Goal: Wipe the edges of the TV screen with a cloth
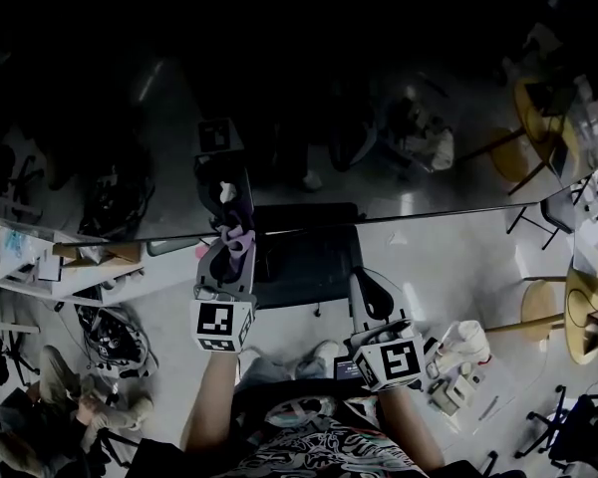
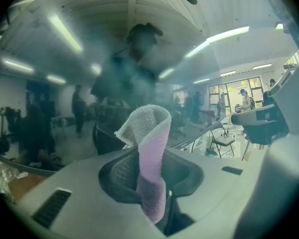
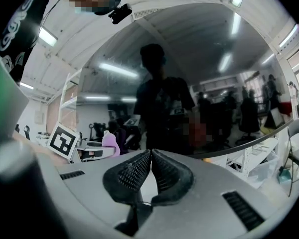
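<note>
The dark, reflective TV screen (image 1: 279, 88) fills the upper half of the head view, and its lower edge runs across the middle. My left gripper (image 1: 229, 245) is at that lower edge, shut on a lilac and grey cloth (image 1: 235, 235). In the left gripper view the cloth (image 2: 150, 148) sticks up folded from between the jaws (image 2: 152, 176), close to the glass (image 2: 79, 83). My right gripper (image 1: 369, 292) hangs lower and to the right, below the screen edge. Its jaws (image 3: 150, 171) are shut with nothing between them, and it faces the screen (image 3: 199, 83).
A black office chair (image 1: 304, 262) stands below the screen between the grippers. A cluttered shelf (image 1: 70, 262) and cables (image 1: 115, 332) are at the left. Wooden stools (image 1: 583, 317) stand at the right, and a white object (image 1: 460, 352) lies by my right gripper.
</note>
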